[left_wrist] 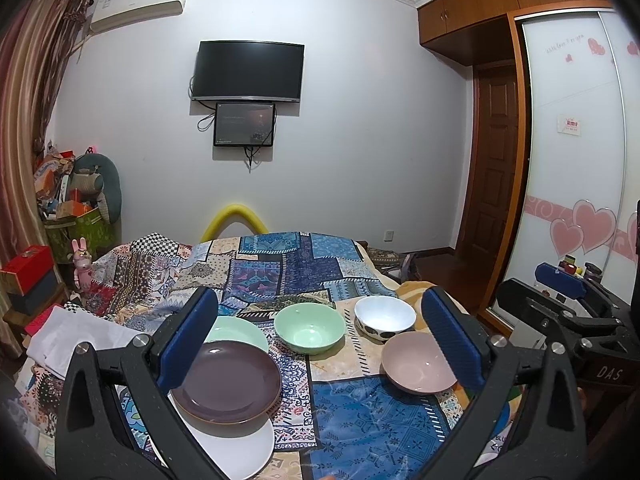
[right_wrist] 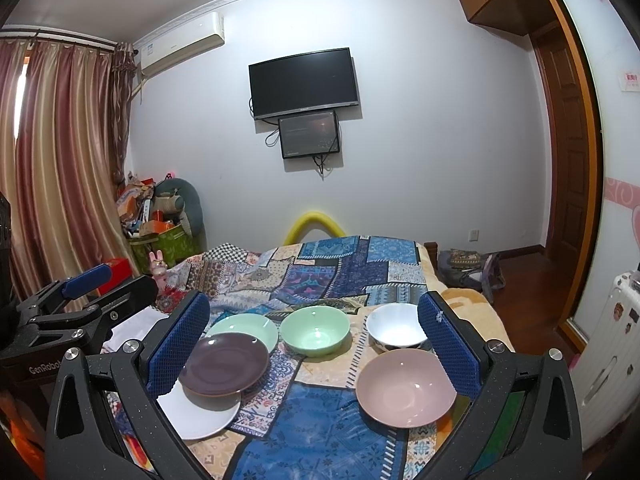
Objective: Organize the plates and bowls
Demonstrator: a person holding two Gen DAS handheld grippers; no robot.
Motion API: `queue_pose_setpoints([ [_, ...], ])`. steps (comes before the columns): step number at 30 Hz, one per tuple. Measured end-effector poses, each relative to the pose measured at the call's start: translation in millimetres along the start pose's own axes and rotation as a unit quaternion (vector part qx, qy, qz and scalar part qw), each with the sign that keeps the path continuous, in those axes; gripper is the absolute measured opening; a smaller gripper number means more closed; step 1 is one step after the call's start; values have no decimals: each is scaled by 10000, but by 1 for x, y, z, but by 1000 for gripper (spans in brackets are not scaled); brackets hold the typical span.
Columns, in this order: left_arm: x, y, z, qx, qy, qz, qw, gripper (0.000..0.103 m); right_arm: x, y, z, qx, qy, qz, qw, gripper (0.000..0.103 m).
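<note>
Since nothing is sorted yet, the dishes lie loosely grouped on the patchwork quilt (left_wrist: 340,412) over the bed: plates on the left, bowls in the middle and right. On the left the purple plate (left_wrist: 228,380) sits partly on top of the white plate (left_wrist: 240,448) nearest the camera, and it overlaps the near edge of the green plate (left_wrist: 240,330) behind it, so that group looks like a rough half-stack, probably the spot for plates. The green bowl (left_wrist: 310,328) stands alone in the middle, just right of the green plate. At far right the white bowl (left_wrist: 384,318) with dark spots sits behind the pink bowl (left_wrist: 418,362), the two close or touching, can't tell which. All bowls are upright and none nested, so my read is the stacking is barely begun. The left gripper (left_wrist: 320,340) hovers above the near edge of the bed, spread wide, holding nothing and touching nothing. The right gripper (right_wrist: 316,348) is likewise wide apart and empty, hanging over the same spread with the pink bowl by its right finger. Each gripper shows at the edge of the other's view.
</note>
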State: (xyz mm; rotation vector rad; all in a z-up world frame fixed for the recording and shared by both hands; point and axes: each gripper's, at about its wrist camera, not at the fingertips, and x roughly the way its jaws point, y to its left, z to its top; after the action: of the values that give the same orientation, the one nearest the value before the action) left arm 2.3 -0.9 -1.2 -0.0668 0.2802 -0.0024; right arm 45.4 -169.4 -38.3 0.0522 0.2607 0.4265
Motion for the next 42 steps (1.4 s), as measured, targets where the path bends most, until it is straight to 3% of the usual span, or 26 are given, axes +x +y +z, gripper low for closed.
queue_pose_setpoints([
  [42,3,-1,-1,-43,38,-31,10000,103,3,4,-5,-24,50,23,10000,103],
])
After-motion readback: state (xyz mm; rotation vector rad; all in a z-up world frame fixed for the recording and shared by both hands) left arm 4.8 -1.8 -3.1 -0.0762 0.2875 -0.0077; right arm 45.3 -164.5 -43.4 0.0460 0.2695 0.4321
